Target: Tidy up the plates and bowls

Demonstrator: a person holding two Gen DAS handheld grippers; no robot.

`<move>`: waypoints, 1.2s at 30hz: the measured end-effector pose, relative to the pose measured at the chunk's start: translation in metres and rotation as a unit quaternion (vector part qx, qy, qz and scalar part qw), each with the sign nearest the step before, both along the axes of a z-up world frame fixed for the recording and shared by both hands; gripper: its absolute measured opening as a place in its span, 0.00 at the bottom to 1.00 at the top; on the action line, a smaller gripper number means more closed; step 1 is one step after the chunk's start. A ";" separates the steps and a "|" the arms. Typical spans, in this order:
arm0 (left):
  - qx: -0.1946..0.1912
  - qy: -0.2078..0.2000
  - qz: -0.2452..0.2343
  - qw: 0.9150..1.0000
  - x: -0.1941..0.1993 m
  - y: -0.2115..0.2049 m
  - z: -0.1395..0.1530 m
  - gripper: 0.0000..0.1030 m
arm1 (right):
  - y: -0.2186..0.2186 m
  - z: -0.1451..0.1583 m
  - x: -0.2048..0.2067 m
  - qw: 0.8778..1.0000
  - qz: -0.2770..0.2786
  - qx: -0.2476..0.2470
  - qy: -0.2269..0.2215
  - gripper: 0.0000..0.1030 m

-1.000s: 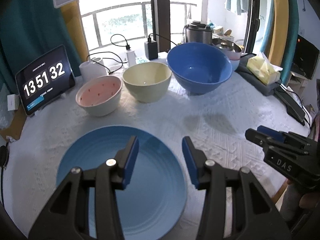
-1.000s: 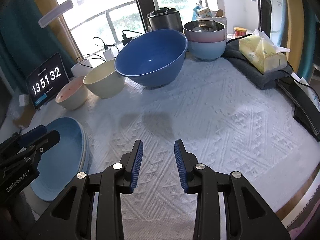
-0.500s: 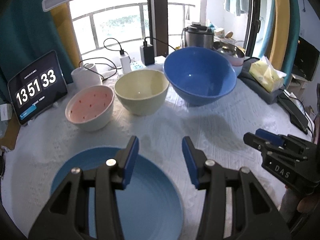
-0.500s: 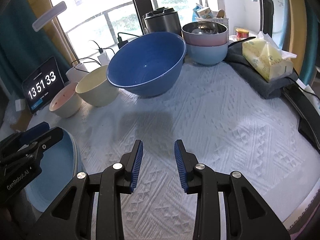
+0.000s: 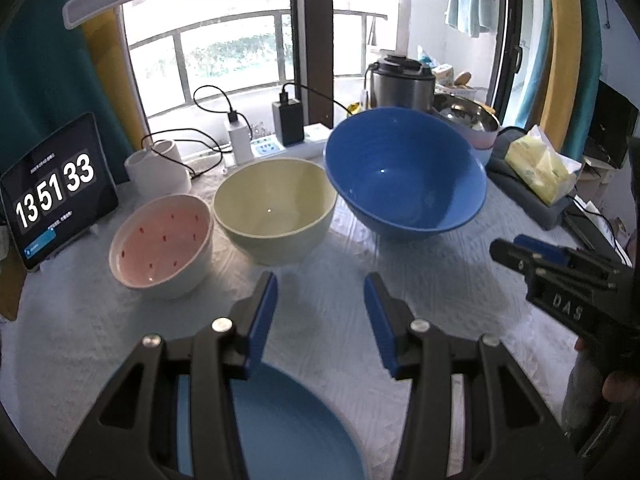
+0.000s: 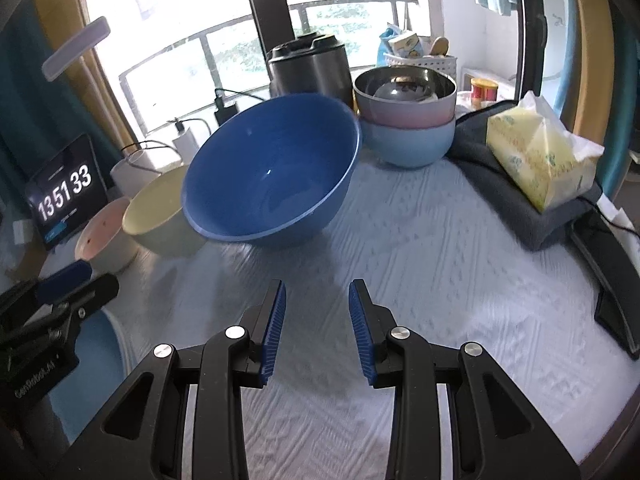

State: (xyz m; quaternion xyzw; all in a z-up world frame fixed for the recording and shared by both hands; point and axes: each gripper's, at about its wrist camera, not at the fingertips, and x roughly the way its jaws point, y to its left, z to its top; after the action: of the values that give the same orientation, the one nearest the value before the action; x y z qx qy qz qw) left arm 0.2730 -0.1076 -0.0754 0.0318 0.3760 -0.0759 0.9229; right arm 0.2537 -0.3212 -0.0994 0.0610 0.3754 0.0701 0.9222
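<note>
Left gripper (image 5: 320, 316): jaws standing spread with nothing between them, hovering over the white textured tablecloth (image 5: 400, 264). Right gripper (image 6: 316, 328): likewise spread and empty, pointing over bare cloth.

Blue plate (image 5: 280, 420): lying flat at 6 o'clock in the left wrist view, partly hidden under the left gripper's frame.

Pink-lined bowl (image 5: 162, 240): sitting upright at 10 o'clock from the left gripper, red specks inside. Cream bowl (image 5: 274, 210): sitting at 12 o'clock, just beside the pink one. Large blue bowl (image 5: 404, 172): resting tilted at 1 o'clock, its rim close to the cream bowl's.

Stacked bowls (image 6: 406, 116): standing behind the large blue bowl at 1 o'clock in the right wrist view, a steel-lined pink one nested on a pale blue one.

Surroundings: tablet clock (image 5: 52, 188) leaning at 9 o'clock; white mug (image 5: 158, 168) and chargers with cables (image 5: 240, 140) crowding the far edge; dark cooker (image 6: 310, 66) standing behind the bowls; yellow tissue pack (image 6: 540, 156) lying on a grey folded cloth (image 6: 500, 184) at 2 o'clock.
</note>
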 end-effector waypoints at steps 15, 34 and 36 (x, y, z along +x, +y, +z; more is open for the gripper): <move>-0.011 0.009 -0.001 1.000 0.028 -0.006 -0.009 0.45 | -0.005 0.004 0.039 1.000 -0.016 0.008 -0.015 0.43; -0.002 0.012 -0.013 1.000 0.032 -0.023 -0.011 0.45 | -0.015 -0.018 0.047 1.000 -0.007 0.004 0.002 0.13; 0.000 0.012 -0.017 1.000 0.031 -0.029 -0.010 0.45 | -0.019 -0.018 0.043 1.000 -0.003 0.005 0.002 0.13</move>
State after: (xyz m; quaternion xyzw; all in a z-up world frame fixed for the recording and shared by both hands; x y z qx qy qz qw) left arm 0.3041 -0.1364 -0.0857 0.0375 0.3861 -0.0915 0.9171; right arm 0.2965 -0.3406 -0.1172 0.0671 0.3763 0.0689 0.9215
